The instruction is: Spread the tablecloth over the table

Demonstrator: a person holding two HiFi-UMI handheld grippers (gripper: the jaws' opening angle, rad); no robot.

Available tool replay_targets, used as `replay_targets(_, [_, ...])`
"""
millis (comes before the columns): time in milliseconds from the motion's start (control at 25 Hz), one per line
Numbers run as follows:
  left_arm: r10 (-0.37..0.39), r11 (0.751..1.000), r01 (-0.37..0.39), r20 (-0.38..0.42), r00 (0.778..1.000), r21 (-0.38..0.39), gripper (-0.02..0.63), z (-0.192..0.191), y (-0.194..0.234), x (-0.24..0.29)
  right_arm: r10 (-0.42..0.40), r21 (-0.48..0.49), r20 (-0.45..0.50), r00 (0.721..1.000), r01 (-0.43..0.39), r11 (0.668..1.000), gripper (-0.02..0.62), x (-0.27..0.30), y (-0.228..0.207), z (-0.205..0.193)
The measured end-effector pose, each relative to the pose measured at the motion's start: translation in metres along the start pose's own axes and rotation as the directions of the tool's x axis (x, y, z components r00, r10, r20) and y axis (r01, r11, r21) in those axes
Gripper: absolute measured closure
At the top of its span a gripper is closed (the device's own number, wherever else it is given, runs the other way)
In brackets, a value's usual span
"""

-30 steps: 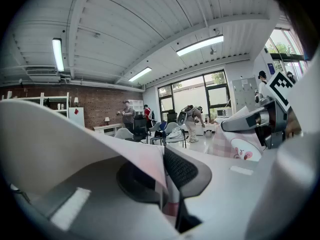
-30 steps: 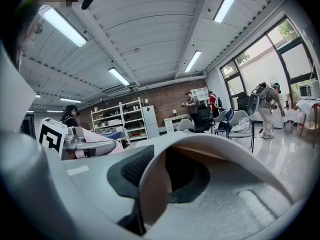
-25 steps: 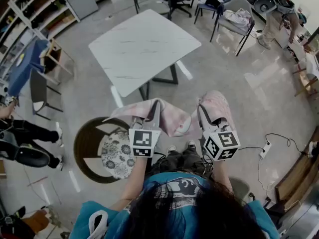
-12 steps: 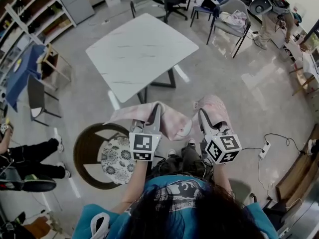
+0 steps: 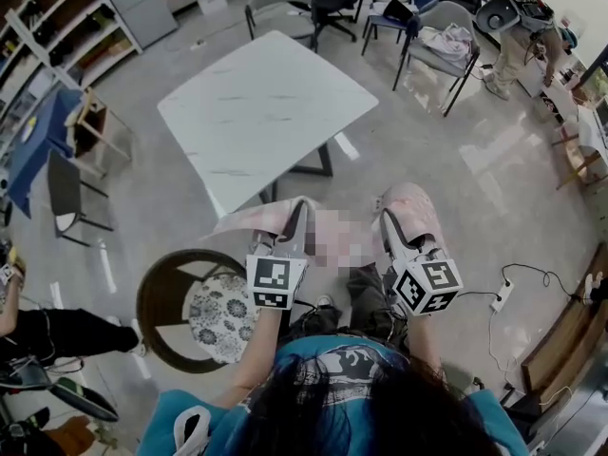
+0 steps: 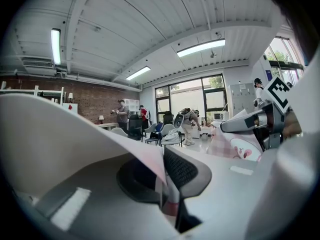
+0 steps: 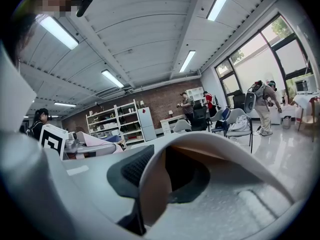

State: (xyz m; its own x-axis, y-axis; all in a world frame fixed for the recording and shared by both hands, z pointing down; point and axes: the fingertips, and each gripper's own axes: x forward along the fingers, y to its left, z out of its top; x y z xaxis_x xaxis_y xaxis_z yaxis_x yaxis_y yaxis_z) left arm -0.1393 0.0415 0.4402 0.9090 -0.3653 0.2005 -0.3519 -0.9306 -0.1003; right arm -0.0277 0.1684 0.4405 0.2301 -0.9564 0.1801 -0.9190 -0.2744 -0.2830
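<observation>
The pink checked tablecloth [image 5: 323, 228] hangs bunched between my two grippers, in front of the person's body. My left gripper [image 5: 294, 215] is shut on one part of it; in the left gripper view a fold of tablecloth [image 6: 150, 159] is pinched between the dark pads. My right gripper [image 5: 388, 218] is shut on another part, and in the right gripper view the tablecloth [image 7: 210, 149] drapes over one jaw. The bare white marble table [image 5: 266, 107] stands just ahead of both grippers. The right gripper [image 6: 262, 121] shows in the left gripper view, and the left gripper [image 7: 60, 141] in the right gripper view.
A round wooden chair with a floral cushion [image 5: 195, 307] stands close at my left. Chairs [image 5: 442, 36] and a person [image 5: 527, 27] are beyond the table. Shelves [image 5: 57, 36] line the left wall. A power strip and cable [image 5: 502, 293] lie on the floor at right.
Both grippers, still holding the cloth, have come closer to the table's near corner. The legs of a person at the left have slid down the view.
</observation>
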Motion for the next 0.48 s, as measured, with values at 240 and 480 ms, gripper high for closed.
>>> replay_targets(240, [0.018, 1.0, -0.018, -0.007, 1.0, 0.003, 0.56, 0.007, 0.01, 0.046, 0.025, 0.021, 0.008, 1.0, -0.026, 0.999, 0.52, 0.038, -0.036, 0.015])
replay_targets(480, [0.061, 0.998, -0.06, -0.018, 0.998, 0.016, 0.56, 0.023, 0.01, 0.107, 0.068, 0.061, 0.005, 0.998, -0.068, 0.996, 0.52, 0.075, -0.093, 0.037])
